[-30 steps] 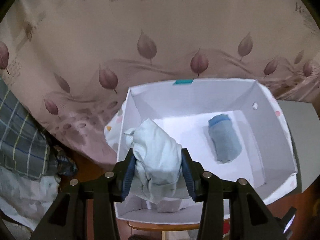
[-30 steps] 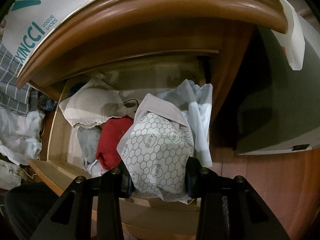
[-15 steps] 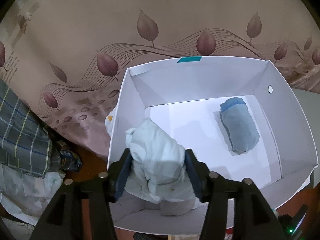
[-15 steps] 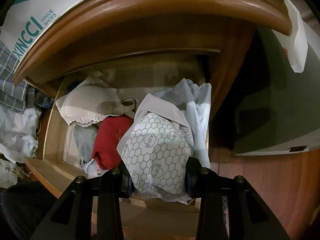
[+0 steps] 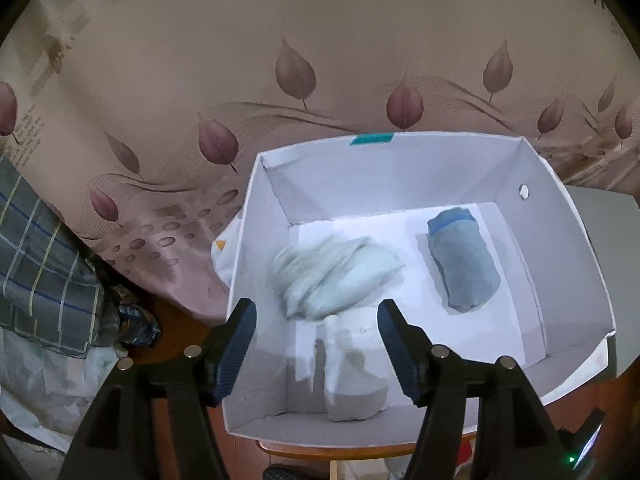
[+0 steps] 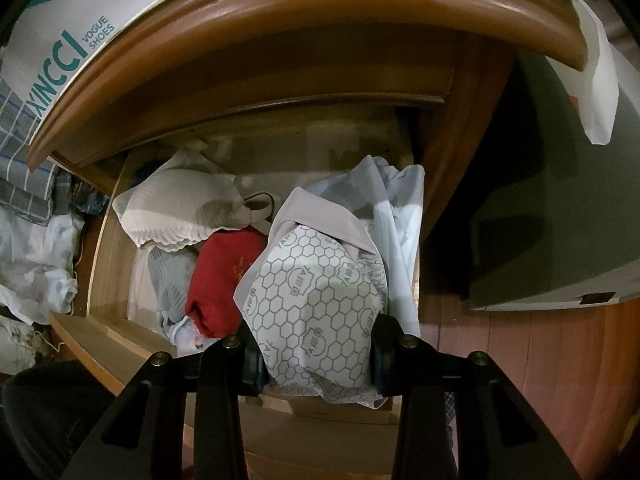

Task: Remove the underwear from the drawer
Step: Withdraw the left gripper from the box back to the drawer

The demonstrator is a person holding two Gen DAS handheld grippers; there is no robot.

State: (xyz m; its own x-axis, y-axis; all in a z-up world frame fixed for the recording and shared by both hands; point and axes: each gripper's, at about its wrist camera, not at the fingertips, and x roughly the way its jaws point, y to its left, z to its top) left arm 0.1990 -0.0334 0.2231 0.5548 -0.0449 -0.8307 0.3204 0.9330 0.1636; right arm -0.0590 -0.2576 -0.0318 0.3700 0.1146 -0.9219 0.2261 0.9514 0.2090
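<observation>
Now the pale blue underwear [image 5: 336, 276], clamped a moment ago, drops blurred into the white box [image 5: 568, 256] as the left gripper [image 5: 314, 334] jaws open; the right gripper [image 6: 316, 350] jaws grip honeycomb-print underwear [image 6: 312, 304] above the drawer [image 6: 108, 240].

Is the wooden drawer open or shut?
Open. The drawer is pulled out under the wooden top, and clothes show inside, like the red one.

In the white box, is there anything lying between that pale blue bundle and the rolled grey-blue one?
No. In the left wrist view, only bare white box floor lies between the pale blue bundle and the rolled grey-blue underwear.
</observation>
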